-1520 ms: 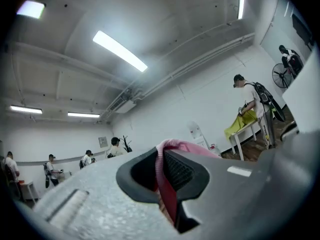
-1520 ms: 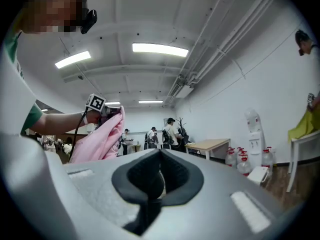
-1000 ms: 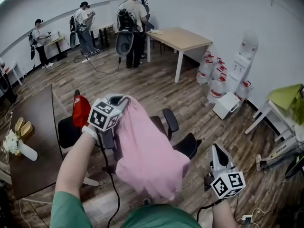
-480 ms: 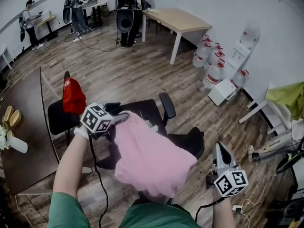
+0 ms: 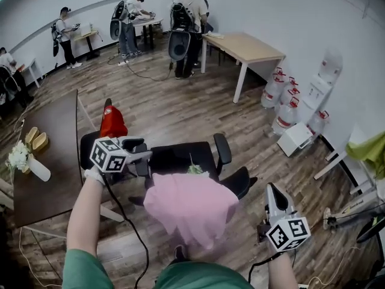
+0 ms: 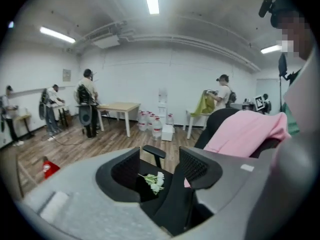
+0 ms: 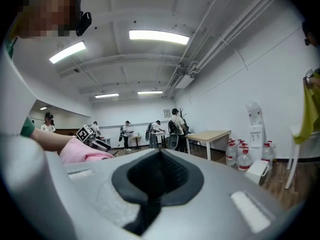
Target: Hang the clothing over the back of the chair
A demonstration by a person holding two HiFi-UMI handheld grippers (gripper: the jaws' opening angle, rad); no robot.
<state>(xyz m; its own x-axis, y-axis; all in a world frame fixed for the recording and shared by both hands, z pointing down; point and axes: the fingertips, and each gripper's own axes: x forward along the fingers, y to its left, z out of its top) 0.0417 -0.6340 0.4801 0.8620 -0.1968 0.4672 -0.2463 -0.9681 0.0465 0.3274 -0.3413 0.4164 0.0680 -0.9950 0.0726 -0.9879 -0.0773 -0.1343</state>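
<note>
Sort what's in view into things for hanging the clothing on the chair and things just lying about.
For the job: pink garment, black office chair, left gripper, right gripper.
Lying about: flower sprig, red item, water bottles, wooden table.

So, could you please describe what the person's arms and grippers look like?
The left gripper and right gripper have grey bodies with black jaw pads. Each carries a white cube printed with black square markers and trails a black cable. The person wears a green short-sleeved top.
</note>
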